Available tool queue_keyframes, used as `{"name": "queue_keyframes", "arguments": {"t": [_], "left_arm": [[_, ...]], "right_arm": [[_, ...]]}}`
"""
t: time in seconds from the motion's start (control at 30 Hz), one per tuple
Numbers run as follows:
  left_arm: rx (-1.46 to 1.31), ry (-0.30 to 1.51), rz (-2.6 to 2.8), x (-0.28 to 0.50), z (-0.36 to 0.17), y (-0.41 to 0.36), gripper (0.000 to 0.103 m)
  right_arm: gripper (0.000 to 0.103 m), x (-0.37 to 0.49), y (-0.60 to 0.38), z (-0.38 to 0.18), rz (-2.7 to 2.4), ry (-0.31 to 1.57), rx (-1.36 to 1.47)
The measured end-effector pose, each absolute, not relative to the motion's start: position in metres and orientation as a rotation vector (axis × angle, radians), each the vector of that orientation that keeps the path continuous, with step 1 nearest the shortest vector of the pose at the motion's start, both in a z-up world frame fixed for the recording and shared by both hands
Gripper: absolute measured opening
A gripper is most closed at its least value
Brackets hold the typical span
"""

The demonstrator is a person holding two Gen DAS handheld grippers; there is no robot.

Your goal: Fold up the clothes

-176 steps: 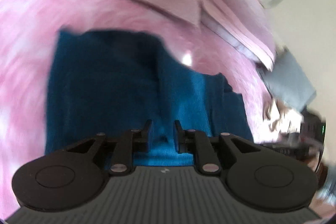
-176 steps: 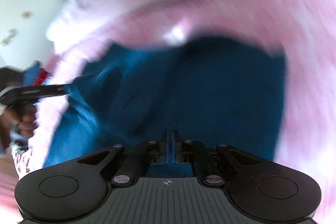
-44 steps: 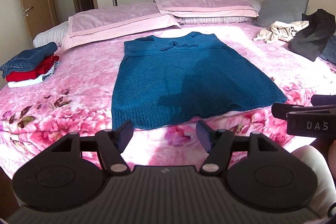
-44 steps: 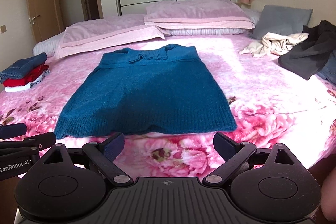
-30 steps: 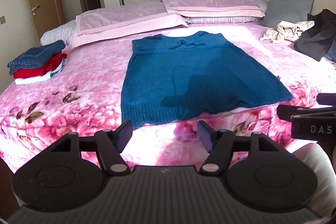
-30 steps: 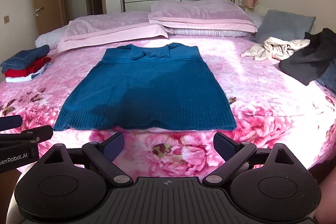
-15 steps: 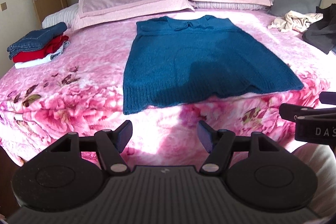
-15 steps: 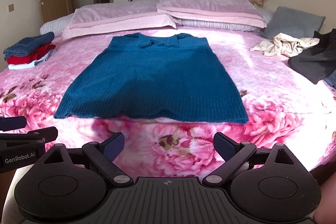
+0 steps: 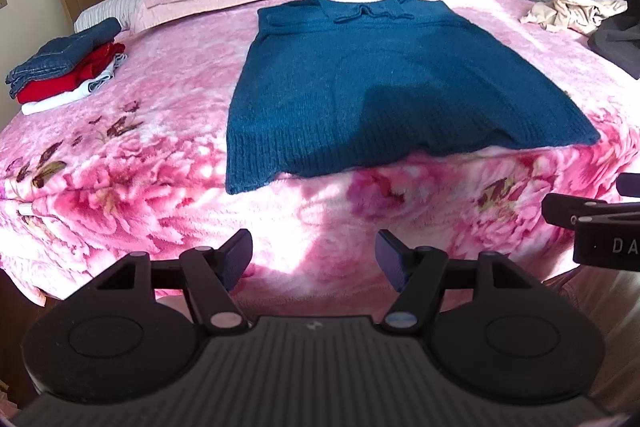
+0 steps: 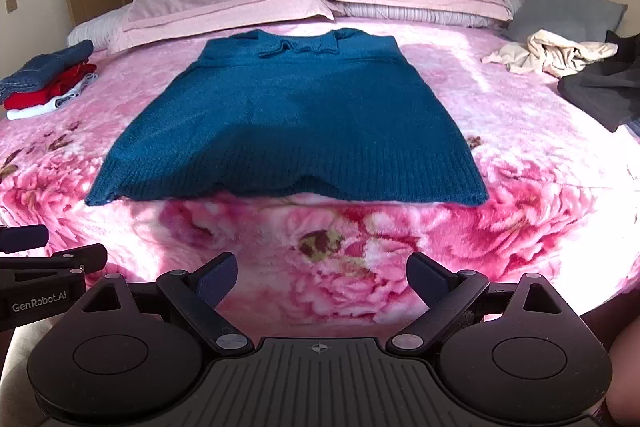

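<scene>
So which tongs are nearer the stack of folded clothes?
Left. The left tongs hover off the bed's near edge on the side of the folded stack; the right tongs sit further from it.

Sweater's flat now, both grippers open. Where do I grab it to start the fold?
Take the sweater by the two corners of its ribbed hem, one gripper each, coming in low from the foot of the bed. That hem is the nearest edge, lies flat and straight, and both corners are clear of other clothes.
</scene>
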State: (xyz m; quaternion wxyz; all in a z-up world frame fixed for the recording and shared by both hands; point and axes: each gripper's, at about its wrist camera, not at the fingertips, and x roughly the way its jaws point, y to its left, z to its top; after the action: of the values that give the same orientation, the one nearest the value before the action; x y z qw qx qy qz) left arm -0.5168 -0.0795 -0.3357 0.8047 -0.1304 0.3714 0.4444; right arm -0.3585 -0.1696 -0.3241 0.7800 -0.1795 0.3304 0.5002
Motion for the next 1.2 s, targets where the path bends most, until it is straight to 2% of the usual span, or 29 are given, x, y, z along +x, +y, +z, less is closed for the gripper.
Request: {"name": "queue_keyframes", "arguments": {"t": [0.4, 0.57, 0.77, 1.03, 1.1, 1.17, 1.2], "left_arm": [[-0.289, 0.845, 0.954, -0.505, -0.352, -0.065, 0.064], [-0.309, 0.809, 0.948, -0.509, -0.352, -0.051, 0.064], [-0.412, 0.649, 0.952, -0.54, -0.338, -0.001, 0.064], [-0.663, 0.505, 0.878, -0.571, -0.344, 0.08, 0.063], [-0.767, 0.467, 0.836, -0.578, -0.352, 0.099, 0.06], [-0.858, 0.436, 0.805, -0.585, -0.36, 0.116, 0.059], [-0.903, 0.42, 0.789, -0.588, -0.364, 0.124, 0.059]], "right_arm": [[0.094, -0.344, -0.157, -0.345, 1.06, 0.783, -0.412], [0.094, -0.328, -0.156, -0.35, 1.091, 0.79, -0.372], [0.094, -0.264, -0.172, -0.335, 1.102, 0.782, -0.14], [0.094, -0.159, -0.178, -0.335, 1.162, 0.914, 0.147], [0.093, -0.138, -0.174, -0.337, 1.19, 0.931, 0.179], [0.087, -0.119, -0.168, -0.34, 1.201, 0.952, 0.201], [0.074, -0.11, -0.167, -0.343, 1.203, 0.967, 0.211]]}}
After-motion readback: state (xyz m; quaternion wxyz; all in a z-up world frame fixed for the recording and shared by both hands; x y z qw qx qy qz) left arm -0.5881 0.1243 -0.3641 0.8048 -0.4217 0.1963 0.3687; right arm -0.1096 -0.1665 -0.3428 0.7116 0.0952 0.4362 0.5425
